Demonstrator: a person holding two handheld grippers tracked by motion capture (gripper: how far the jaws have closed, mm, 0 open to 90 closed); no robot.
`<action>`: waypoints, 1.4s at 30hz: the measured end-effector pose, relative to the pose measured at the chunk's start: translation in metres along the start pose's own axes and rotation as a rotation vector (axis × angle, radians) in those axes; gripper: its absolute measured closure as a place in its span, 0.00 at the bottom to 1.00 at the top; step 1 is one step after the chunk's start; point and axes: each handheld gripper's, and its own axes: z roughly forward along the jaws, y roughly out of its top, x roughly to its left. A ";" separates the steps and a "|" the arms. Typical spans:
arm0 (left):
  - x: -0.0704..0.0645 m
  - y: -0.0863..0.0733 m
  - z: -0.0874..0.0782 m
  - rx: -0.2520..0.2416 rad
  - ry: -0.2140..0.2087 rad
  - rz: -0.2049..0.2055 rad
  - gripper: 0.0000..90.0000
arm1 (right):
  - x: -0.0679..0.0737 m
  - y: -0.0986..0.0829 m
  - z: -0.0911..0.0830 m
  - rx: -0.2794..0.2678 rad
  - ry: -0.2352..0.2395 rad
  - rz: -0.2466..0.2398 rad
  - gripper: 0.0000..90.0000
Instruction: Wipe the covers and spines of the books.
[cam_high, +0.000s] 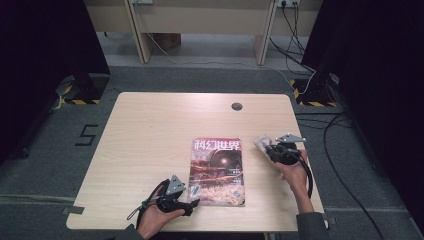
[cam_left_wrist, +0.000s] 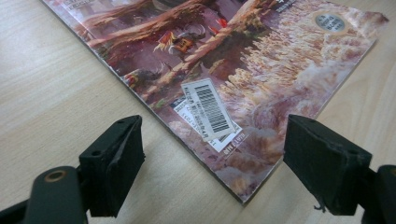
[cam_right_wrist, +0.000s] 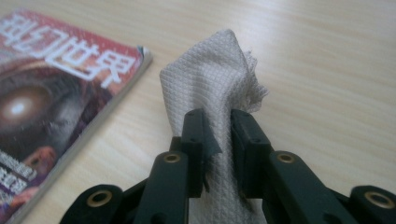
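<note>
Left gripper (cam_left_wrist: 212, 163) is held wide open, empty, jaws straddling the near corner of the magazine (cam_left_wrist: 243, 79), which lies flat mid-table (cam_high: 150, 125). Right gripper (cam_right_wrist: 218, 135) is clamped on a white cloth (cam_right_wrist: 210, 88), just right of the magazine. Risk judged: if the corner is left unpinned, the magazine could be dragged by wiping.
</note>
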 end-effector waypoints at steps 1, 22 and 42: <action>0.000 0.000 -0.001 0.003 0.001 0.002 0.22 | 0.001 -0.002 0.000 0.010 -0.002 -0.002 0.85; 0.001 0.000 -0.001 0.002 0.015 0.008 0.22 | 0.011 -0.035 -0.005 0.163 0.059 -0.035 0.76; -0.001 0.000 0.003 0.013 -0.002 0.015 0.21 | 0.041 0.008 -0.002 -0.005 0.077 -0.066 0.41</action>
